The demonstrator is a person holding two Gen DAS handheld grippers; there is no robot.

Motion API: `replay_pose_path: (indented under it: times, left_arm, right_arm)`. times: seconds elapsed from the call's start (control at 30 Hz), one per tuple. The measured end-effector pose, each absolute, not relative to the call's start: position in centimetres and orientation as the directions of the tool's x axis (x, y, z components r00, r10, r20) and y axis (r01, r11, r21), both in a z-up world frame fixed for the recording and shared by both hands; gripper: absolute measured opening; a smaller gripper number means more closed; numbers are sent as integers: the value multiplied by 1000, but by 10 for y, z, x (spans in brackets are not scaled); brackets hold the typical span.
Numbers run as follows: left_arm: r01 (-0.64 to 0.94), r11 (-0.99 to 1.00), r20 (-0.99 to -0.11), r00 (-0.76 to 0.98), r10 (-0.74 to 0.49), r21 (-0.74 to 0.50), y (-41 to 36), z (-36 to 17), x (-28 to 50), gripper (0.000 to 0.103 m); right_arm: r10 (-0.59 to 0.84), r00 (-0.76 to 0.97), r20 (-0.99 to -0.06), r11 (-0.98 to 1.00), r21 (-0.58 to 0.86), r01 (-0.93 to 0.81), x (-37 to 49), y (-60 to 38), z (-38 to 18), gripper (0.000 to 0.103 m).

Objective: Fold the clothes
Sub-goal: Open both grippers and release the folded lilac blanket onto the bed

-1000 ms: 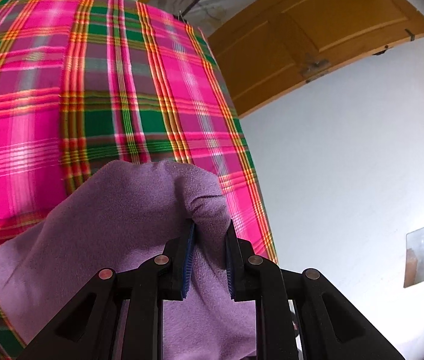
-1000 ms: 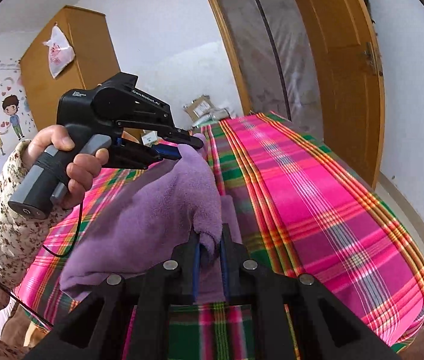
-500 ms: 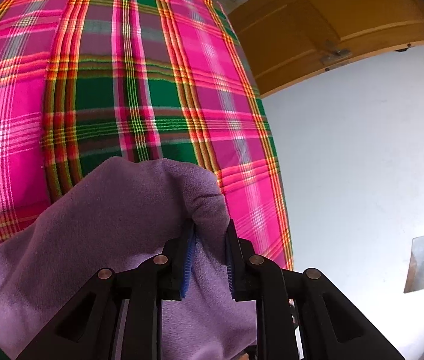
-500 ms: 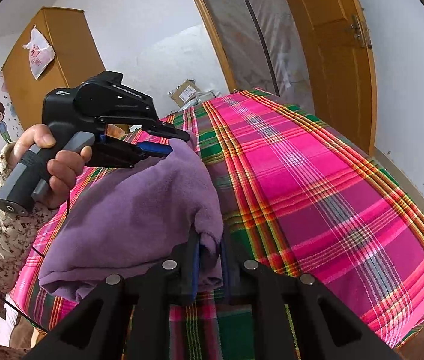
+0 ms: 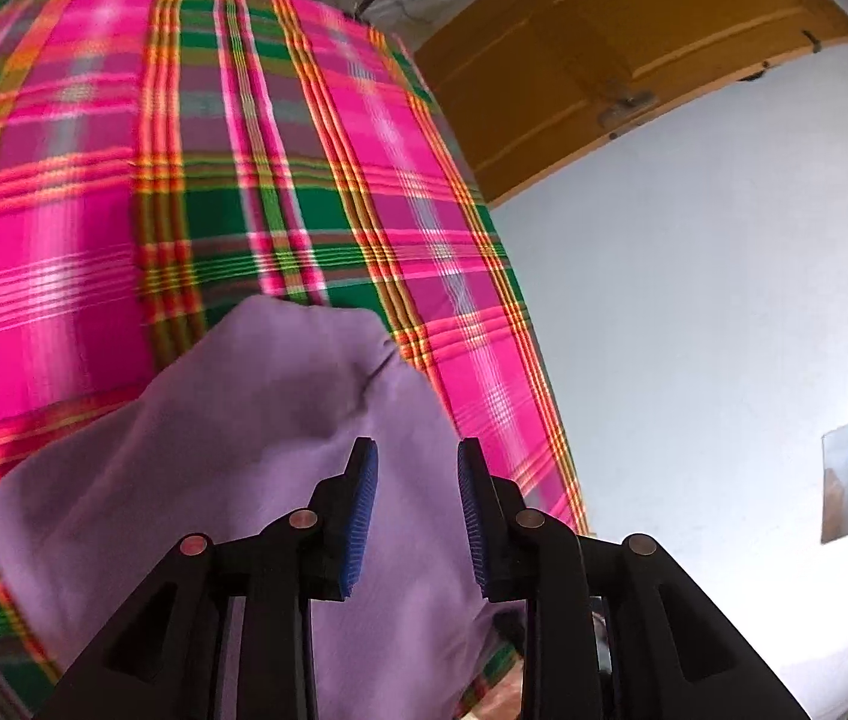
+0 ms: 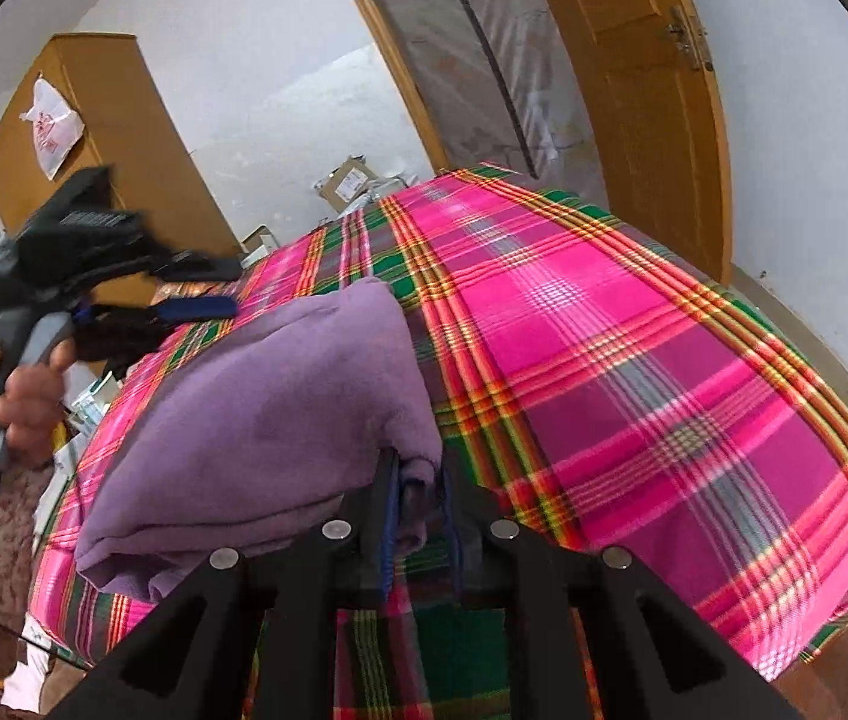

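A purple fleece garment (image 6: 268, 408) lies folded on the pink and green plaid bed cover (image 6: 634, 372). It also shows in the left wrist view (image 5: 232, 438). My left gripper (image 5: 415, 480) is open just above the garment, with nothing between its blue pads; in the right wrist view it (image 6: 208, 288) hangs in the air to the left, clear of the cloth. My right gripper (image 6: 421, 498) is shut on the garment's near corner, which bunches between its fingers.
The bed cover (image 5: 94, 210) spreads far beyond the garment. A wooden door (image 6: 634, 90) and white wall stand to the right. A wooden wardrobe (image 6: 106, 150) and cardboard boxes (image 6: 346, 180) stand behind the bed.
My left gripper has opened, let go of the garment and drawn back to the left. The garment has dropped flat onto the bed. My right gripper has kept its hold.
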State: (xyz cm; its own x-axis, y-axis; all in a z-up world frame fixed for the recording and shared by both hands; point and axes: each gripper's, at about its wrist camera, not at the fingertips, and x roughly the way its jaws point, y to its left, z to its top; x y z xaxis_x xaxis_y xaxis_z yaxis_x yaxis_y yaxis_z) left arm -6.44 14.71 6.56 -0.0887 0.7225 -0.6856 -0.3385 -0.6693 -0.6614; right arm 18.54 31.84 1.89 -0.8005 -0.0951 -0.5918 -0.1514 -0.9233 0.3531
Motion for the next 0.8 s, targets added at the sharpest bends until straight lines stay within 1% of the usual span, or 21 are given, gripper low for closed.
replay_pose_path:
  times: [0.07, 0.23, 0.37, 0.47, 0.6, 0.63, 0.7, 0.8]
  left_arm:
    - [-359, -663, -676, -109, 729, -657, 133, 69, -54, 28]
    - [-332, -685, -688, -129, 714, -649, 96, 59, -33, 28]
    - [-334, -678, -685, -118, 719, -655, 77, 52, -18, 28]
    - [-344, -662, -671, -113, 733, -666, 68, 51, -7, 28]
    - [-380, -669, -692, -96, 715, -639, 67, 51, 3, 28]
    - [-385, -672, -699, -90, 709, -632, 68, 50, 5, 28]
    - [-397, -675, -710, -78, 700, -622, 68, 45, 9, 29]
    - [-405, -668, -708, -68, 703, -625, 64, 40, 14, 29]
  right_arm:
    - [-77, -800, -595, -924, 344, -167, 188, 319, 21, 14]
    - [-18, -808, -588, -927, 313, -207, 195, 318, 31, 14]
    - [-10, -834, -552, -946, 276, -171, 189, 306, 49, 14]
    - [-44, -838, -544, -965, 241, -106, 172, 295, 57, 14]
    - [-112, -803, -585, -970, 240, -40, 141, 288, 51, 14]
    - [-129, -783, -609, -971, 239, -27, 134, 286, 47, 14]
    - [-135, -751, -646, -971, 236, -29, 129, 285, 40, 14]
    - [-132, -727, -674, -973, 227, -35, 134, 285, 30, 14]
